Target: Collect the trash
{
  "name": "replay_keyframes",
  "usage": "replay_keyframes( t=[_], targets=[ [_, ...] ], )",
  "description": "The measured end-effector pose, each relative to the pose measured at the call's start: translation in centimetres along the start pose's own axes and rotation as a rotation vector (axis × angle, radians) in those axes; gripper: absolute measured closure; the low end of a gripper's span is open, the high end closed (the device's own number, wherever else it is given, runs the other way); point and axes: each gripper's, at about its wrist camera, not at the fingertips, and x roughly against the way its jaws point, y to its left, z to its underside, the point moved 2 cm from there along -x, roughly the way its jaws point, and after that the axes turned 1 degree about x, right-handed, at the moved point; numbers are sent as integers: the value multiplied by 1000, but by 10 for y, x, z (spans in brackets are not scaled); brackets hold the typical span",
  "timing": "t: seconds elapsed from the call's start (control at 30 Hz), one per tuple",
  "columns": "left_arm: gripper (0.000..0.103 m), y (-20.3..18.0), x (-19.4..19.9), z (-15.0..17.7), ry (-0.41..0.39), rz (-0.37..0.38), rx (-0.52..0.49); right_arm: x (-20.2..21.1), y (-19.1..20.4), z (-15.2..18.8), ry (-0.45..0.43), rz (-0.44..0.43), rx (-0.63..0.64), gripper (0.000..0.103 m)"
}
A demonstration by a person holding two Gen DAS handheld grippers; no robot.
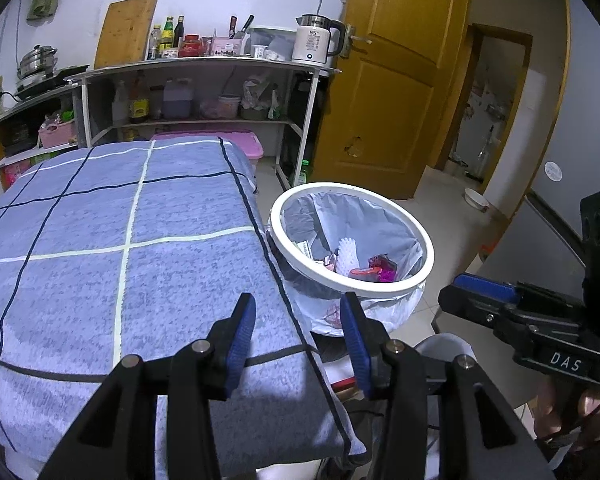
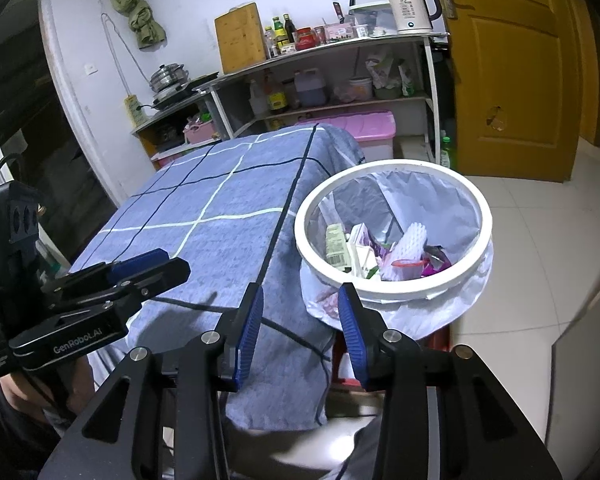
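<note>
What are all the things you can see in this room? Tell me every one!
Blue checked cloth: one, blue with white and dark lines, draped over the table.
Round white-rimmed trash bin: one, white bag liner, right of the table.
Trash in the bin: several pieces, white, pink and green, at the bottom.
White electric kettle: one, on the top shelf.
Wooden cutting board: one, tan, leaning on the wall.
Sauce bottles: several, on the top shelf.
Steel pot: one, silver, far left.
Pink lidded storage box: one, behind the table.
Yellow-brown wooden door: one, right of the shelves.
Left gripper: black with blue pads, open, empty.
Right gripper: same, open, empty.
</note>
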Motion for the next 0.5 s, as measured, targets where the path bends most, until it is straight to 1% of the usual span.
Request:
replay_keyframes(
  t=[0.5],
  targets=[
    [57, 1, 2, 0, -7, -7, 7, -1, 4, 0, 1, -8, 11, 63]
  ],
)
